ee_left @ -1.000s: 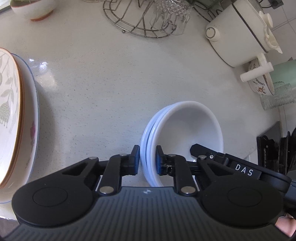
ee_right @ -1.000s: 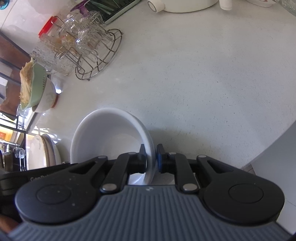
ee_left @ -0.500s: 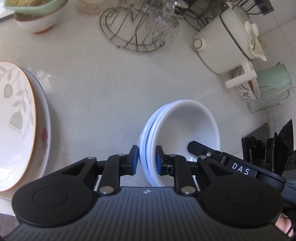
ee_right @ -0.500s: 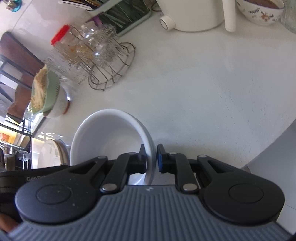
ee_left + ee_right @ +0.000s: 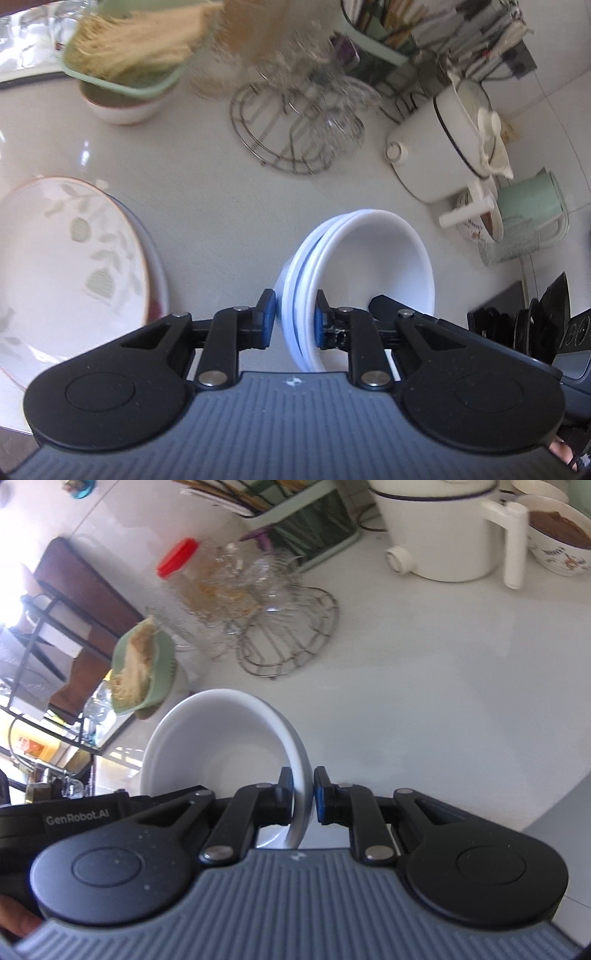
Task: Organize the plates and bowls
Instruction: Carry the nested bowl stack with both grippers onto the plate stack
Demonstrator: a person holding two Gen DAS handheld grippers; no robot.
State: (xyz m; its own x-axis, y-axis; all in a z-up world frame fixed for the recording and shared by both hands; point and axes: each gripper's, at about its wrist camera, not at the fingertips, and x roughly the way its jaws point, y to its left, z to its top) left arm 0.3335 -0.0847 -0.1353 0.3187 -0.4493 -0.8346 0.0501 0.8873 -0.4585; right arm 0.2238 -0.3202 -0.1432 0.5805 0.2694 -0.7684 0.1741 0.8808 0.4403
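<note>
A stack of nested white bowls (image 5: 369, 258) is held above the pale counter by both grippers on opposite rims. My left gripper (image 5: 294, 319) spans the near rim; its left pad stands slightly off the rim. My right gripper (image 5: 303, 794) is shut on the other rim of the white bowls (image 5: 221, 746); its fingers also show inside the bowl in the left wrist view (image 5: 391, 304). A stack of plates, the top one leaf-patterned (image 5: 62, 258), lies at the left.
A wire rack with glasses (image 5: 295, 129) stands at the back, a green colander on a bowl (image 5: 125, 74) back left. A white pot (image 5: 443, 147), a patterned bowl (image 5: 557, 542) and a green jug (image 5: 532, 210) stand at the right. Counter edge at right (image 5: 546, 805).
Both grippers have lifted the bowls higher and tilted up, so more of the back of the counter shows. The left gripper's jaws have widened slightly around the rim.
</note>
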